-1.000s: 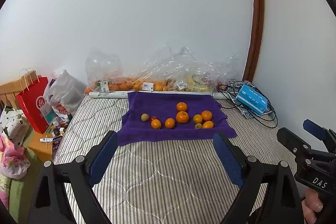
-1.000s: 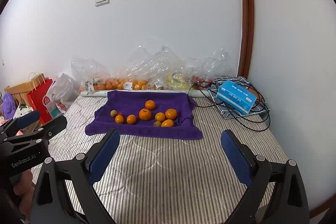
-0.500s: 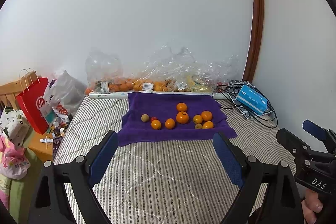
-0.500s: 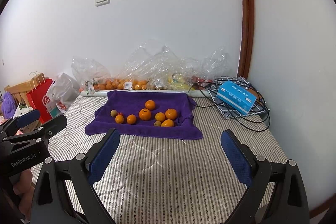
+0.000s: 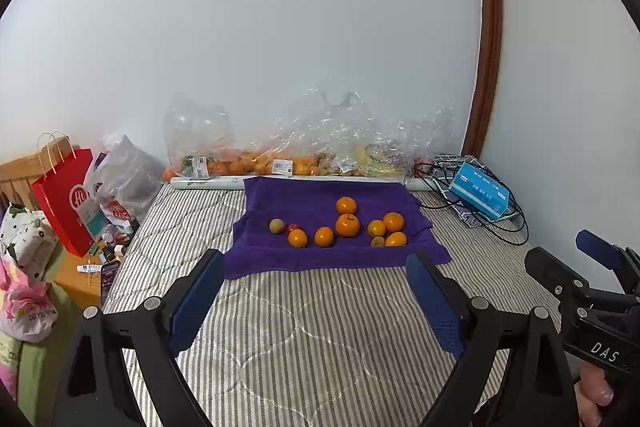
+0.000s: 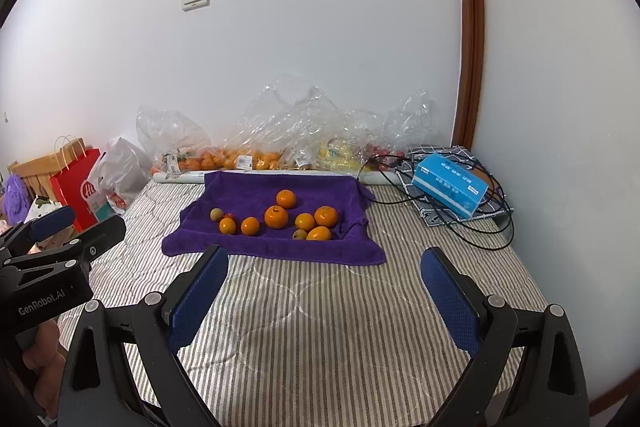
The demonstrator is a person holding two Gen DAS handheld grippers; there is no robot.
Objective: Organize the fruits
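Note:
Several orange fruits lie on a purple towel (image 5: 304, 195) (image 6: 248, 193) spread over a striped mattress, the biggest orange (image 5: 347, 225) (image 6: 276, 217) in the middle. A small greenish fruit (image 5: 277, 226) (image 6: 216, 214) sits at the left end beside a tiny red one (image 5: 293, 227). My left gripper (image 5: 316, 291) hovers open over the mattress, well short of the towel, nothing between its blue pads. My right gripper (image 6: 324, 291) is likewise open and empty, equally far back. Each gripper shows at the edge of the other's view.
Clear plastic bags of fruit (image 5: 280, 159) (image 6: 256, 155) line the wall behind the towel. A blue box (image 5: 478, 191) (image 6: 450, 185) rests on black cables at the right. A red paper bag (image 5: 64, 195) and clutter stand left of the mattress. Walls close the back and right.

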